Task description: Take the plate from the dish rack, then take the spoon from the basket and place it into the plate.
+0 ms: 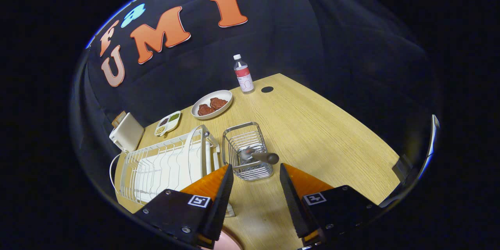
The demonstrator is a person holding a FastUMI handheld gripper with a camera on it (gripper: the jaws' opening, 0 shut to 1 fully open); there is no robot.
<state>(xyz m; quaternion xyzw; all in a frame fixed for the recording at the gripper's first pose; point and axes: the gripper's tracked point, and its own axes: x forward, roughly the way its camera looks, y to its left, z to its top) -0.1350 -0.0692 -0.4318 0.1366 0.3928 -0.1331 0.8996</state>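
My gripper (255, 167) is open above the wooden table (312, 133), with nothing between its fingers. Just ahead of the fingertips stands a small wire basket (247, 144). The spoon (262, 157) lies in it, its dark handle sticking out over the basket's rim toward the right finger. A white wire dish rack (164, 164) stands left of the basket, beyond the left finger. Below the left finger a pinkish rounded edge (228, 244) peeks out; I cannot tell whether it is the plate.
Beyond the basket sit a white plate of brown food (212, 104), a small divided dish (168, 122) and a clear bottle (243, 74) by a round hole (267, 89) in the table. A white box (125, 133) stands behind the rack. Bare tabletop stretches right.
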